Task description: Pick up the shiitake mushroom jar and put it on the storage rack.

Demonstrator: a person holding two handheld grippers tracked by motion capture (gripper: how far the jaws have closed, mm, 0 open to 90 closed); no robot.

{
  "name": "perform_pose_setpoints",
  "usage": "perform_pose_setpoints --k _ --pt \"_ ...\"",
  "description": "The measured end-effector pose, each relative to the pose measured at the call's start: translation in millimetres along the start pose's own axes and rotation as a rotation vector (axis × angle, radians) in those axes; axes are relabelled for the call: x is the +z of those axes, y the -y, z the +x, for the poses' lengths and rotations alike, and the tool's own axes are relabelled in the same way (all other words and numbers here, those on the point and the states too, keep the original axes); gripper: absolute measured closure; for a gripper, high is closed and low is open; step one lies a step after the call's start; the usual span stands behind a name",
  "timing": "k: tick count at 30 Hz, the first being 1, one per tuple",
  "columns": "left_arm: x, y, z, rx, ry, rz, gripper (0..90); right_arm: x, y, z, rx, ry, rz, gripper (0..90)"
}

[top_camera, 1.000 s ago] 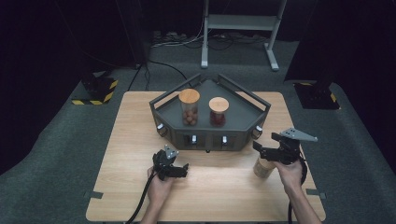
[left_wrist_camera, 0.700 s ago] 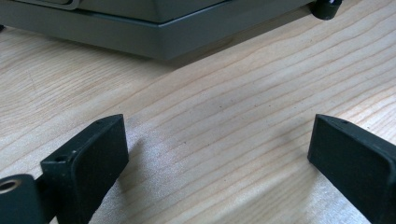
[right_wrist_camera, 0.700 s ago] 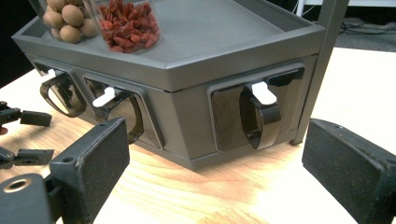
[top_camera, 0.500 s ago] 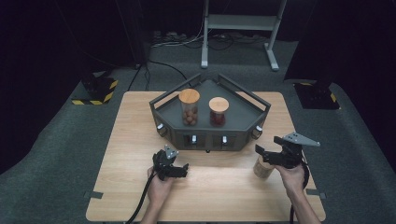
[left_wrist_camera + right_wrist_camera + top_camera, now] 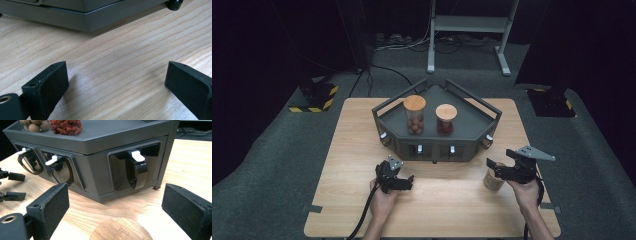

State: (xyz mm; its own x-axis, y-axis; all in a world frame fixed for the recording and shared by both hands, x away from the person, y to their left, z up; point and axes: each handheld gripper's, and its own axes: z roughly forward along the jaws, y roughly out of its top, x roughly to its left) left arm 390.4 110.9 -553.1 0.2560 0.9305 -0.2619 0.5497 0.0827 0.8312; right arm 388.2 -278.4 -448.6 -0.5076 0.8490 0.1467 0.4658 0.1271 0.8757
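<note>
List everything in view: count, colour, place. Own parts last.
table: 1, light wood, centre of the high view
rack: 1, dark grey, angular with rails, back middle of the table
dispenser levers: at least 3, white, on the rack's front faces
jar of brown balls: 1, clear with wooden lid, on the rack, left
jar of red pieces: 1, clear with wooden lid, on the rack, right
third jar: 1, wooden lid, on the table under the right gripper
striped blocks: 2, black and yellow, floor on each side
metal stand: 1, grey, floor behind
left gripper: black, open, on the table
right gripper: black, open, over the third jar
</note>
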Motion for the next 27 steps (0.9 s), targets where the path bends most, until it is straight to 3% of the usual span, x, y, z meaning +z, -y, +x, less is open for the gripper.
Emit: perform_pose_setpoints --k 27 --pt "0.1 0.0 -0.1 -0.001 0.0 -0.001 4.9 0.9 26.3 -4.2 0.013 0.003 0.027 6.8"
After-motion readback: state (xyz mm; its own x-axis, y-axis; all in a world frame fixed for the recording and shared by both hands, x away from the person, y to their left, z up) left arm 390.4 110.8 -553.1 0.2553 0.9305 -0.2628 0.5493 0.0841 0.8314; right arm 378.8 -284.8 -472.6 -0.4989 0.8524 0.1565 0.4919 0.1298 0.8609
